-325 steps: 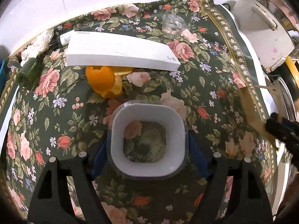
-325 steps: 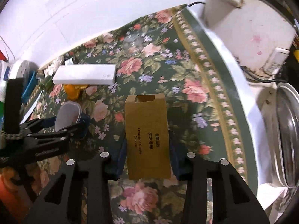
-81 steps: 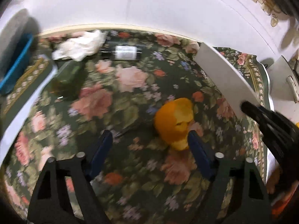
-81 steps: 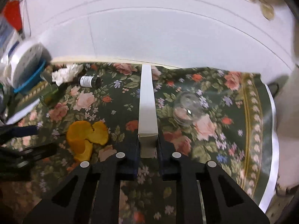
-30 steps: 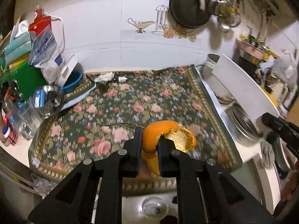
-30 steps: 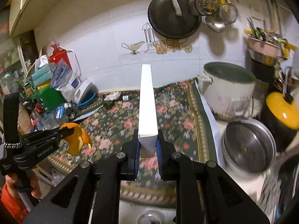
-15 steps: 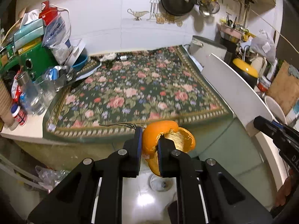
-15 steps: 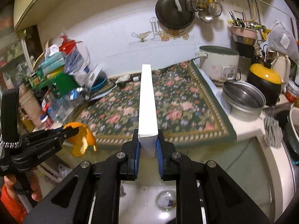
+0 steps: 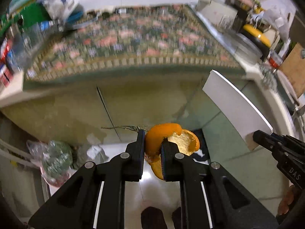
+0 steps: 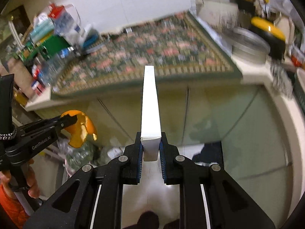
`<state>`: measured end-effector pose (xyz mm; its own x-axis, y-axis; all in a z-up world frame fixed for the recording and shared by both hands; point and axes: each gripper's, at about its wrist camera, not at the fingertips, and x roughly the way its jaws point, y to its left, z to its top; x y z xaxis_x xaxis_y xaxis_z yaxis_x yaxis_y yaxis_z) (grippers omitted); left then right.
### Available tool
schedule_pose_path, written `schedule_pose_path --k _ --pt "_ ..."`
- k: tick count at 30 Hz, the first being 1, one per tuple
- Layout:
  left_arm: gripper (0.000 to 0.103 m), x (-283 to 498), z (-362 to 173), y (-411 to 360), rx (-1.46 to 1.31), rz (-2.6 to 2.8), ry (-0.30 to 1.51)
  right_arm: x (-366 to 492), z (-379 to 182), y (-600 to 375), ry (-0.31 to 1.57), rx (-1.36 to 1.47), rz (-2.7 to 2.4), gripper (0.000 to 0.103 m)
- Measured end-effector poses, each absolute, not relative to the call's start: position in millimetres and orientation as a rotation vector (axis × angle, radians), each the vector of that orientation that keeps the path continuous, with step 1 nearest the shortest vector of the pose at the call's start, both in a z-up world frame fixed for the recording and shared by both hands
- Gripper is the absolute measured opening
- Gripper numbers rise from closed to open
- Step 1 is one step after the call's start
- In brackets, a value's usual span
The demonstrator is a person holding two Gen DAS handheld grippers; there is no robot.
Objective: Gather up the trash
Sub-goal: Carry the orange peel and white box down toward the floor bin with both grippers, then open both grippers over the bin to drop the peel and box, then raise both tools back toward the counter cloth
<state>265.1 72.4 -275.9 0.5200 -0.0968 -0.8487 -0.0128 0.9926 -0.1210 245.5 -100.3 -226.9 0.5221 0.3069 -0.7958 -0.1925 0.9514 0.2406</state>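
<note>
Held two pieces of trash out in front of the cabinet doors (image 9: 76, 110), below the edge of the floral cloth (image 9: 133, 38) on the counter. Pinched the orange peel (image 9: 171, 139) in the left gripper (image 9: 152, 145), tongs pressed nearly together on one curl of rind, the rest of the peel hanging free to the right of the fingers. Clamped the long white box (image 10: 150, 105) by its near end in the right gripper (image 10: 150, 148), edge-on, the far end sticking up and away toward the counter. Saw a dark opening (image 9: 200, 152) low down by the cabinets, just beyond the peel, probably a bin or bag, though too dim and blurred to tell. Judged the step in hand to be the carry to the drop. Best done by bringing each piece squarely over the opening before spreading the tongs, peel first since only a thin curl was gripped and could slip. Best tipped the box end-down so its length would not bridge the rim or catch the cabinet. Read "GenRobot.AI" along the left gripper's body in the right view, and "DAS" on the right gripper in the left view. Found no legible print on the box.
</note>
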Motion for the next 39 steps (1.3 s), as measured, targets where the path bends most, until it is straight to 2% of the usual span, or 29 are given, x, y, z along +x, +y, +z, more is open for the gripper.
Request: schedule_pose_path --k 15,22,25,27,28,35,36,37,39 --pt "0.013 273 -521 55 -0.232 0.055 1.202 284 -479 -122 1.261 0.02 0.32 0.015" --pt "0.013 298 -588 61 -0.231 0.07 1.219 314 -579 -95 1.325 -0.013 0.38 0.016" --pt "0.013 312 -606 58 -0.217 0.063 1.21 331 -607 -90 1.341 0.01 0.398 0.018" --pt "0.013 321 -617 53 -0.206 0.048 1.21 340 -617 -87 1.352 0.017 0.401 0.03" --pt "0.013 326 -623 49 -0.202 0.034 1.215 345 -622 -87 1.36 0.017 0.387 0.04" --pt "0.015 352 -651 15 -0.178 -0.053 1.271 354 -610 -105 1.283 0.031 0.328 0.041" --pt "0.021 356 -653 8 -0.18 -0.07 1.283 354 -607 -108 1.273 0.03 0.316 0.041" --pt "0.034 358 -657 7 -0.185 -0.082 1.296 352 -602 -113 1.267 0.03 0.307 0.041" --pt "0.051 361 -660 2 -0.196 -0.1 1.325 356 -597 -117 1.265 0.031 0.297 0.042"
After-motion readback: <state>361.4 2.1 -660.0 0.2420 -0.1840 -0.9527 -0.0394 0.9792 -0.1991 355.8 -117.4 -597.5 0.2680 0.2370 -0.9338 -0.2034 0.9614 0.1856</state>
